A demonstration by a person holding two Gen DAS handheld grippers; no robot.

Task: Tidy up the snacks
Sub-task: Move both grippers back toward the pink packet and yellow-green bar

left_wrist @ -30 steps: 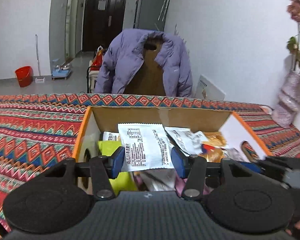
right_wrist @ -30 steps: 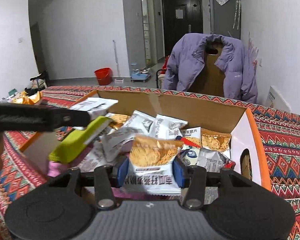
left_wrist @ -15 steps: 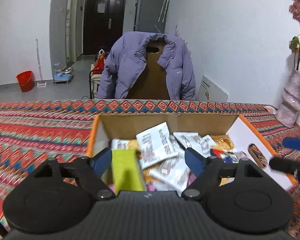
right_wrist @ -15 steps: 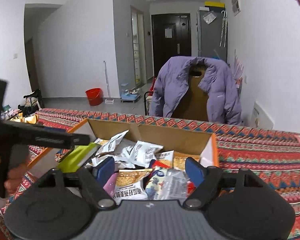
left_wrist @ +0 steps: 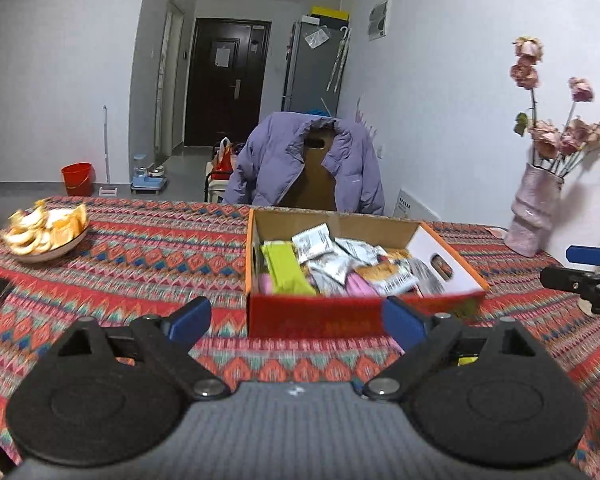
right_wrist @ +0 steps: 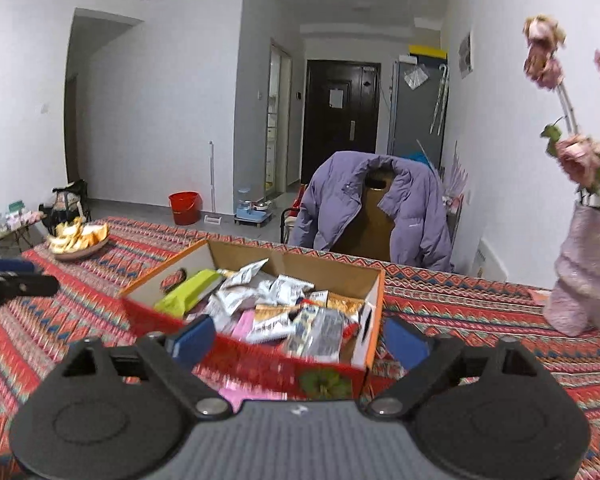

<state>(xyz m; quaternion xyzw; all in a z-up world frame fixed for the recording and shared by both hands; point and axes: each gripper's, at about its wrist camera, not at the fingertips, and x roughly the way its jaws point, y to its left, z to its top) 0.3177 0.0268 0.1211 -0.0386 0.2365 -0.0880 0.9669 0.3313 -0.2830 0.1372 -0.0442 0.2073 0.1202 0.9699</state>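
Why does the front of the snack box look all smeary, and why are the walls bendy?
Left wrist view: the box's red front is smeared by motion blur, while the far door stays sharp. Right wrist view: same smear on the box front; the fisheye lens curves the walls and darkens the corners.

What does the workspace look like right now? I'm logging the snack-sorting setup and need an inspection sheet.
Surface: table under a red patterned cloth.
Job's things: cardboard box full of snack packets; green packet at its left.
Clutter: plate of orange peel; vase of dried flowers.
Grippers: left gripper and right gripper both opening, nothing between the fingers.
Cables: nothing seen.
Surroundings: purple jacket on a chair, red bucket, dark door.
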